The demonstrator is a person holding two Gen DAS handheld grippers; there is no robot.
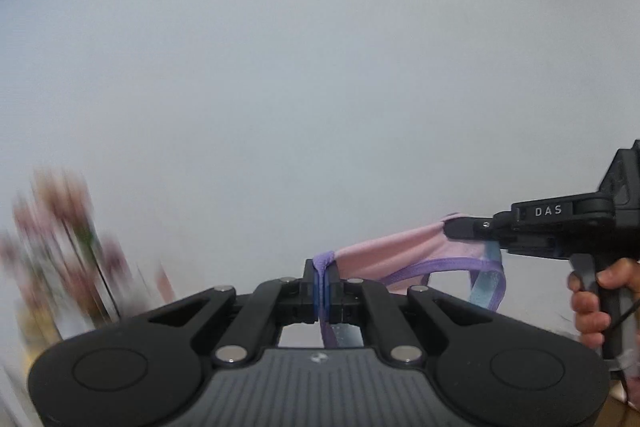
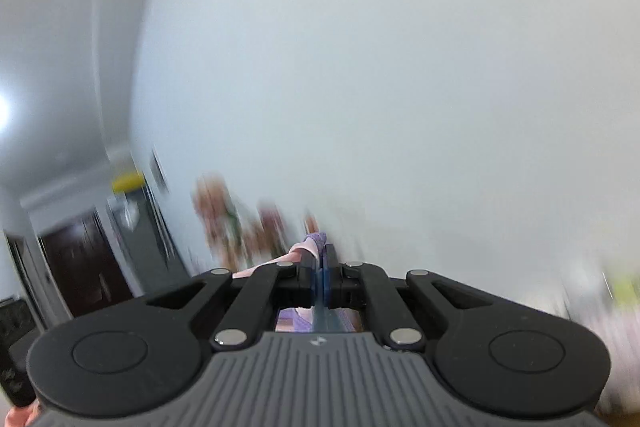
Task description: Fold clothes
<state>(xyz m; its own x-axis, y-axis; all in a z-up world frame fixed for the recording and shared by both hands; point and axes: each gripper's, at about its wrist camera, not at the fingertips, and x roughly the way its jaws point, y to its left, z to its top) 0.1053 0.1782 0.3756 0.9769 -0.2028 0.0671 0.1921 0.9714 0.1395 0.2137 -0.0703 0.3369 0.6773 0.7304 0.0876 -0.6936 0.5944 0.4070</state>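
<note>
Left wrist view: both grippers' jaws clench a soft pink garment [image 1: 400, 251] with ribbed purple trim.

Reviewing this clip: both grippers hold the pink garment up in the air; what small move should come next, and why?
Probably lower it flat onto a surface. The left gripper and right gripper each pinch the pink garment, which hangs slack between them against the wall.

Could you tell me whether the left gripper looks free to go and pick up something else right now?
Probably not. The left gripper is shut on the purple-trimmed edge of the pink garment, and the right gripper pinches its other end, so the cloth hangs stretched between them in the air.
</note>
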